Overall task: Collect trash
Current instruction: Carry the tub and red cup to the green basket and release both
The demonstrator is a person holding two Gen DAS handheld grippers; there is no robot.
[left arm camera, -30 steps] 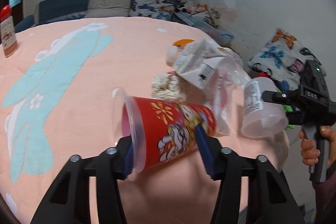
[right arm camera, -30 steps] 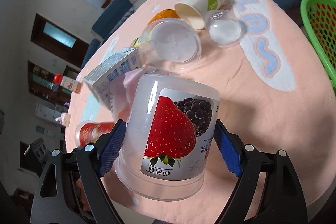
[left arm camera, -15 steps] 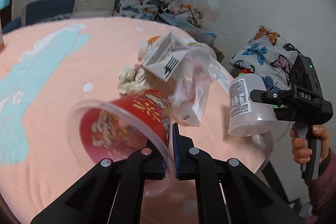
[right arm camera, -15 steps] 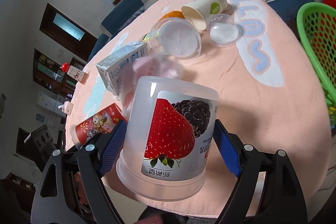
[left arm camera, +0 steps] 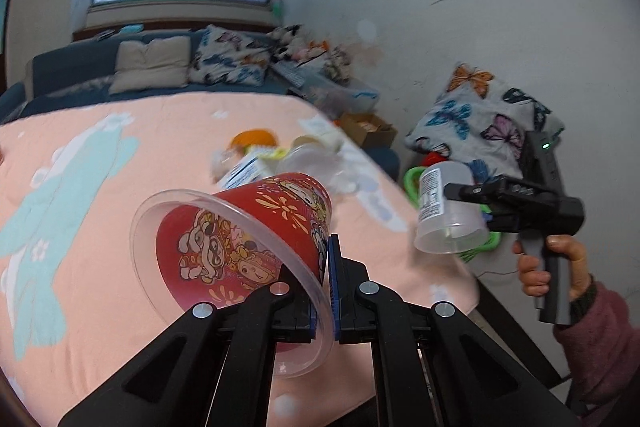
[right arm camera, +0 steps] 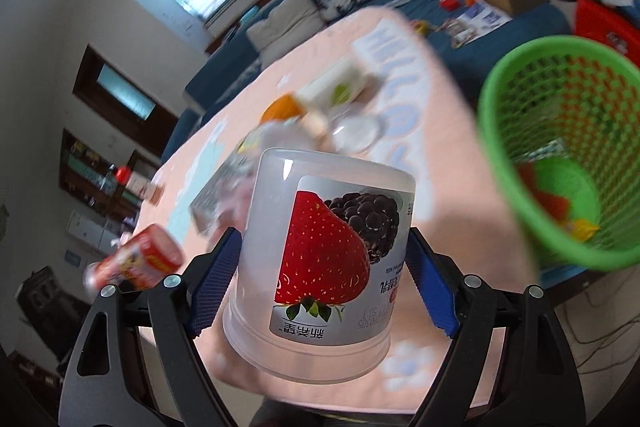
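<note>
**Two containers held above a cluttered table**

A table covered with a peach-pink cloth stands in a room with a window and a blue sofa along the far wall. More trash is left on the cloth: a milk carton, a paper cup lying on its side, an orange lid and a clear dome lid, all blurred.

A red printed cup is held clear of the cloth by the left gripper; its jaws are pressed together on the cup's clear rim, one finger inside the mouth and one outside. The cup is tilted, its mouth turned toward the camera.

A translucent yogurt tub with a strawberry label is pinched upside down across its sides by the widely spread right gripper, near the table's edge. A green mesh basket stands beside the table, to the tub's right, with a few scraps seen inside.

The right gripper's handle is seen held in a hand in a maroon sleeve.
</note>
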